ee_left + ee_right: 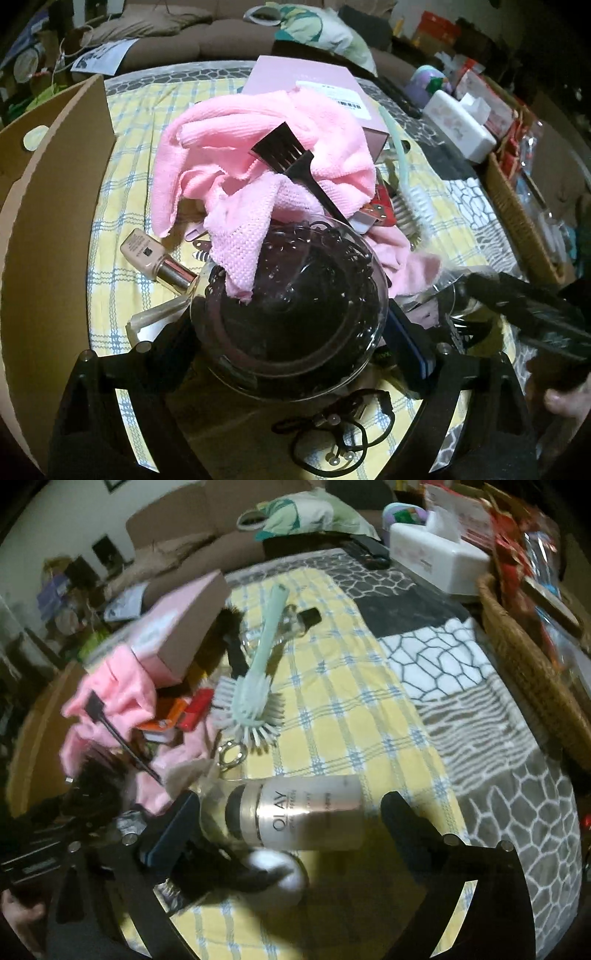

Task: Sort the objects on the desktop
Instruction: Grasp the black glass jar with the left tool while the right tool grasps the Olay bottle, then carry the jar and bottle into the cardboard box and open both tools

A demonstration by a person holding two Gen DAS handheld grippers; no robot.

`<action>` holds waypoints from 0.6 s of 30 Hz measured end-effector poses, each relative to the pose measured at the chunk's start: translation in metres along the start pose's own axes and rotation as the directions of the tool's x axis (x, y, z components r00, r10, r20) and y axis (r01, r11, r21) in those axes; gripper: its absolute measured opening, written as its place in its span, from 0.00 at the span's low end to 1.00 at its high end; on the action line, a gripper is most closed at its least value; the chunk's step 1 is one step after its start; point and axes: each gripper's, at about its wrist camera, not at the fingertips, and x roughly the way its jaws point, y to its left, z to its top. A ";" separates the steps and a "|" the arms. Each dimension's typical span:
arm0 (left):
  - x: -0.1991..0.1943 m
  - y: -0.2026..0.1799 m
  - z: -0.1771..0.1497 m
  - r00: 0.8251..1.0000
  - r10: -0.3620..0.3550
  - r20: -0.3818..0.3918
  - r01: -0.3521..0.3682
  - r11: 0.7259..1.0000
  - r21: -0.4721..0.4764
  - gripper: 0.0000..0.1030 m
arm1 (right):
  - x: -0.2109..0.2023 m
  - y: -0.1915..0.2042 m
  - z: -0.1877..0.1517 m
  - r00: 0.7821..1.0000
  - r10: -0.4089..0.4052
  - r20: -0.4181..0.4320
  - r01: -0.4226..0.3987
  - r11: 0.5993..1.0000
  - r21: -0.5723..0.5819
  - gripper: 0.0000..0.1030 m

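My left gripper (295,343) has its fingers against both sides of a clear glass bowl (288,295) full of black hair ties. A corner of a pink cloth (258,162) hangs into the bowl, and a black tint brush (291,162) lies on the cloth. A beige foundation bottle (155,258) lies left of the bowl. My right gripper (288,819) is open around a white Olay bottle (310,812) lying on its side, with a gap on each side. A white round thing (284,875) sits under it, blurred.
A cardboard box wall (48,229) rises at the left. A pink box (306,81), a mint dish brush (255,672), a key ring (231,755) and loose hair ties (340,432) lie on the yellow checked cloth (332,701). A wicker basket (524,664) and a tissue box (439,557) stand at the right.
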 end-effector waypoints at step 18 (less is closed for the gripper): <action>-0.076 0.030 0.008 0.980 -0.161 0.120 0.174 0.979 -0.110 0.82 | -0.042 -0.012 0.014 0.991 0.100 0.095 -0.113 0.983 0.146 0.97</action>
